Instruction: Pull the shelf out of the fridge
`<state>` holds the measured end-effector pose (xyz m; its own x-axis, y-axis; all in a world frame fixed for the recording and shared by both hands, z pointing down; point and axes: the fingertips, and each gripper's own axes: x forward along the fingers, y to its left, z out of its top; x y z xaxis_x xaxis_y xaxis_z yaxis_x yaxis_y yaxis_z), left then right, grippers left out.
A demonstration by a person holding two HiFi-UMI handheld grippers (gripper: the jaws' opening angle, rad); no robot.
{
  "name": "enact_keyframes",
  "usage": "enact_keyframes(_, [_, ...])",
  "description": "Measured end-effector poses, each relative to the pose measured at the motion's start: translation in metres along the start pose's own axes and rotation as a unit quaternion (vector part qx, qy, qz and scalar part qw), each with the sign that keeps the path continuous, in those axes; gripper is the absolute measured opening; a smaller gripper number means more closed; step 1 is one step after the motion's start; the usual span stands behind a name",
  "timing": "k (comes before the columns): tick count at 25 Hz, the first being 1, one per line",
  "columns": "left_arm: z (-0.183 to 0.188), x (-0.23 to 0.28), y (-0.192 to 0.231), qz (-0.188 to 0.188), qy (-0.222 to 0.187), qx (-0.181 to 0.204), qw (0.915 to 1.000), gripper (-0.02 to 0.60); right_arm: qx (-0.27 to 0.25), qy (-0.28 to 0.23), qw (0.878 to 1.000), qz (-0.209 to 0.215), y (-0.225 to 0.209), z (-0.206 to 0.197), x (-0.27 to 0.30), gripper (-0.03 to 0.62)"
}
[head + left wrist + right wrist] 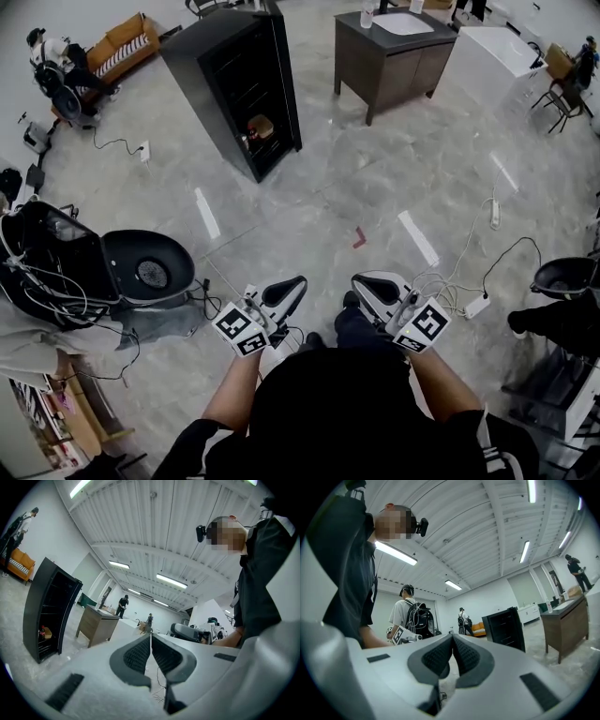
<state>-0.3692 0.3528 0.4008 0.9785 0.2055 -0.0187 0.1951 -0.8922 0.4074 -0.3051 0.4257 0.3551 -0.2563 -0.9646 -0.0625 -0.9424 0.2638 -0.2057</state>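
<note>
The black fridge (239, 84) stands far ahead on the grey floor, with its open front facing right and dark shelves (255, 89) inside. It also shows in the left gripper view as a tall black fridge (49, 611), and small in the right gripper view as the same fridge (506, 627). My left gripper (298, 281) and right gripper (359, 279) are held close to my body, side by side, far from the fridge. Both have their jaws shut with nothing between them. The left fingertips (151, 637) and right fingertips (453, 637) meet and point upward.
A dark wooden cabinet (389, 56) with a sink stands right of the fridge, a white unit (492, 61) beyond it. An open black case (84, 267) lies at the left. Cables and a power strip (473, 305) trail on the floor. Other people stand far off.
</note>
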Motion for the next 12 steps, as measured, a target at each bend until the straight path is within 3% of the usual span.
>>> enact_keyframes(6, [0.016, 0.044, 0.031, 0.007, 0.014, 0.006, 0.9999, 0.029, -0.008, -0.011, 1.000, 0.009, -0.056, 0.017, 0.015, 0.025])
enact_keyframes(12, [0.043, 0.093, 0.047, 0.033, -0.001, 0.015, 0.9993, 0.029, -0.002, -0.014, 0.999, 0.029, -0.110, 0.035, 0.010, 0.025])
